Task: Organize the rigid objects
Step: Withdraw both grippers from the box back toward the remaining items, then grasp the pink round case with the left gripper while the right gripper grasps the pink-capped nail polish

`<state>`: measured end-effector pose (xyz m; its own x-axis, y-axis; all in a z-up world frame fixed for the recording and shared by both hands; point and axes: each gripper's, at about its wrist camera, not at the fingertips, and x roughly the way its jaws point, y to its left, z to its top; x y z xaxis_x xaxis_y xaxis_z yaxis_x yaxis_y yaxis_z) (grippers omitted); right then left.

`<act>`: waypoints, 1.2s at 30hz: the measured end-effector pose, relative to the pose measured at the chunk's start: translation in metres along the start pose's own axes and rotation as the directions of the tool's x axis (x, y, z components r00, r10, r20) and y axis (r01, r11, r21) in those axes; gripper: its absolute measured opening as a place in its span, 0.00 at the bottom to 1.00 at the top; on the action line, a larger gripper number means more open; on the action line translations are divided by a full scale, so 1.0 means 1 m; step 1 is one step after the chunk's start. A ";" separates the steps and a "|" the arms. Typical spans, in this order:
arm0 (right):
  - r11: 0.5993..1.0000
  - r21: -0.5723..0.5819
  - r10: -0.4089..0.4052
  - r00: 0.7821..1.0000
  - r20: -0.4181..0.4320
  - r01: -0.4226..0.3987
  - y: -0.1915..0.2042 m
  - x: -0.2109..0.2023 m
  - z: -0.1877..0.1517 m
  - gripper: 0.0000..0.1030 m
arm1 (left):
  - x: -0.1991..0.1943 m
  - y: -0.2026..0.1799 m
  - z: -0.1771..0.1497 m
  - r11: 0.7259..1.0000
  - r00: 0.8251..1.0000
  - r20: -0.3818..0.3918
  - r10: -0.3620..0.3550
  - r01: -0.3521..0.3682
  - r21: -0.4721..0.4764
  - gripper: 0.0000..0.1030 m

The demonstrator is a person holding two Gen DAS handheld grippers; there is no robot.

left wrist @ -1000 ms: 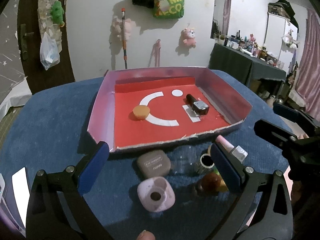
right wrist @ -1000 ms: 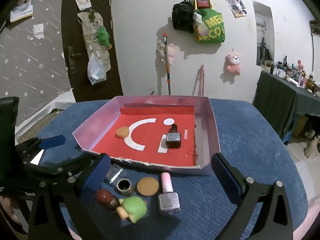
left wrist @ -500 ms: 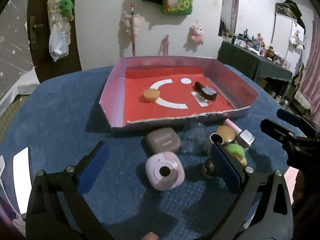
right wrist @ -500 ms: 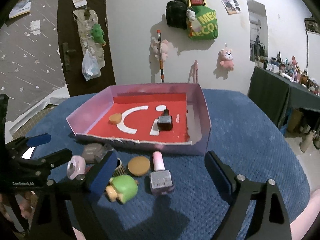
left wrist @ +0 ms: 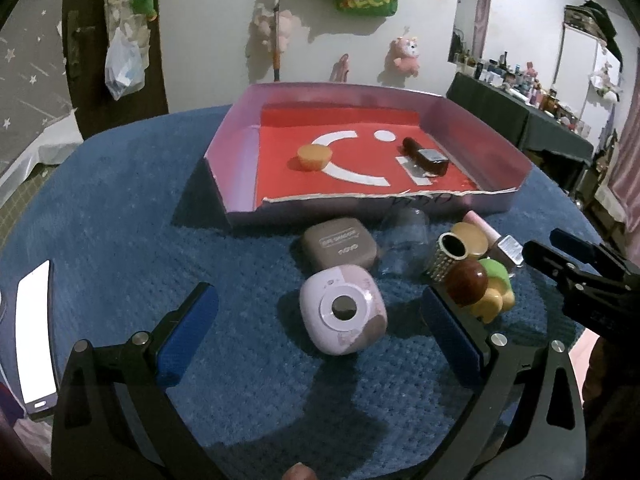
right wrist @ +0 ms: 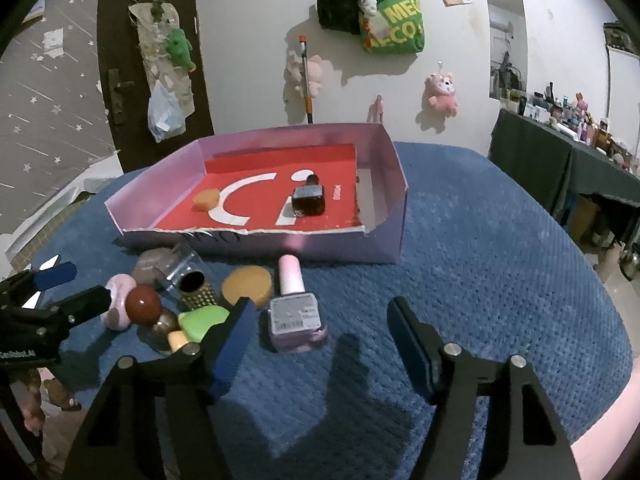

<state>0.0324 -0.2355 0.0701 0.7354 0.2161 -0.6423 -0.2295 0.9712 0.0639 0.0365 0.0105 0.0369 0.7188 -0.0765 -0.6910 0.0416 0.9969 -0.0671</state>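
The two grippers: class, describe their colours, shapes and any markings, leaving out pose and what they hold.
Both the left gripper and the right gripper have black angular frames that fork into two fingers. Each finger carries a flat blue pad and silver screw heads. In the right wrist view, white lettering runs along the left gripper's black body; it is too small to read.

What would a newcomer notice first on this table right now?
The pink tray with its red floor, holding a dark bottle and an orange puck. In front lies a clutter of small items, the lilac polish bottle nearest the right claw, whose jaws have just been closing, nothing between them.
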 end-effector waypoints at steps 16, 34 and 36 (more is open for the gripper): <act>1.000 -0.001 0.006 1.000 -0.029 -0.006 -0.002 0.017 -0.004 0.68 | 0.018 0.005 -0.011 0.999 0.998 -0.055 0.019 -0.021 -0.047 1.00; 1.000 -0.028 0.003 0.999 -0.050 -0.004 0.012 0.042 -0.003 0.47 | 0.026 -0.004 -0.018 0.995 0.996 -0.033 0.080 -0.081 -0.049 0.74; 0.999 -0.032 0.020 0.999 -0.050 -0.022 0.014 0.043 -0.004 0.38 | 0.025 -0.005 -0.017 0.996 0.997 -0.026 0.073 -0.075 -0.045 0.66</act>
<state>0.0581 -0.2128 0.0407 0.6978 0.2301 -0.6783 -0.2656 0.9626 0.0534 0.0426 0.0031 0.0080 0.7018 -0.0036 -0.7124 -0.0433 0.9979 -0.0478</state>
